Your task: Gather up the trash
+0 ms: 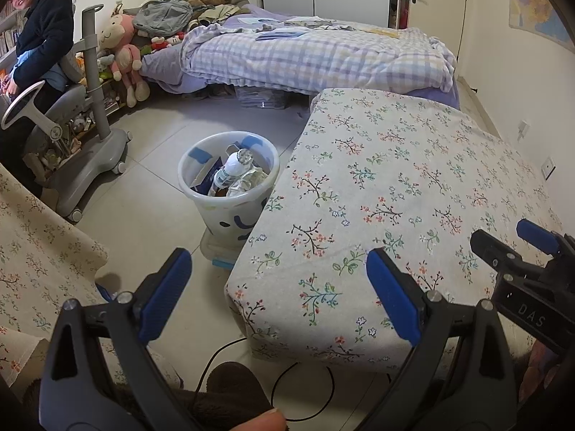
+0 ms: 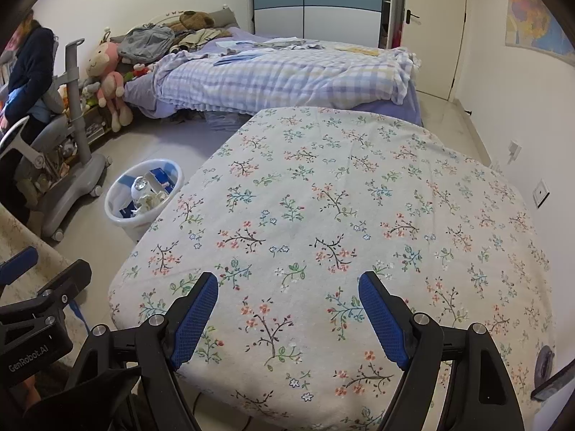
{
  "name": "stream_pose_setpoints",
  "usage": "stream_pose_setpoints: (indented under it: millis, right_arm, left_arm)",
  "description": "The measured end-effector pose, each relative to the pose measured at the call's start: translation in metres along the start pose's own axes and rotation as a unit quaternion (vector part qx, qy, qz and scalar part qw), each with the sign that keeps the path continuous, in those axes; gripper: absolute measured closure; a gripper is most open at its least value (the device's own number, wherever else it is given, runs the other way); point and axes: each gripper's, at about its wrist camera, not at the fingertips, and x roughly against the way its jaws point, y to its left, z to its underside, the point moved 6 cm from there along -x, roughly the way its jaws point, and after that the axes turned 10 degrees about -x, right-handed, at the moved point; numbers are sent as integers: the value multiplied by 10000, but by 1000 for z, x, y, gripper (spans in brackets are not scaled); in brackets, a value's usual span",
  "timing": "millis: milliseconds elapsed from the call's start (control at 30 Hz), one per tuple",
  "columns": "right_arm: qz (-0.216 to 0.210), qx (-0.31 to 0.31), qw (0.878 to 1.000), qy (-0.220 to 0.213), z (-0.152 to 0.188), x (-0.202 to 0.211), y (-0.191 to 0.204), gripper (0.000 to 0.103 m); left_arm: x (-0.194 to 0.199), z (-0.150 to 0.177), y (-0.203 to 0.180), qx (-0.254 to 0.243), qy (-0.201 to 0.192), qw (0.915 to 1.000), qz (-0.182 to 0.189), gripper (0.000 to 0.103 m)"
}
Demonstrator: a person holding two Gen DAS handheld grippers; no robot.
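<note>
Now we hold the left gripper [image 1: 278, 287] and the right gripper [image 2: 287, 314] with jaws apart and empty; the trash bin [image 1: 230, 194] stands far-left on the floor, nearer our left one.

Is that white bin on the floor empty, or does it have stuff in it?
Not empty: the bin holds a plastic bottle, crumpled paper and blue packaging.

Trash bin [image 1: 230, 194] – glossy translucent plastic; table cover [image 1: 395, 197] – matt floral cloth; floor [image 1: 158, 136] – smooth tile.

Both wrist views face bedward, sharing the floral table [image 1: 395, 186] and bin [image 2: 143, 194].
</note>
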Motion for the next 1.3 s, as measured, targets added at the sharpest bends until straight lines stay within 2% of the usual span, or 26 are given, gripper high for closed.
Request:
stream_pose_setpoints:
  millis: [1300]
  right_arm:
    - [-25,-63,10000,25,2,-2,2,21]
  left_arm:
    - [-1,1,-2,20,37,10000,54,6]
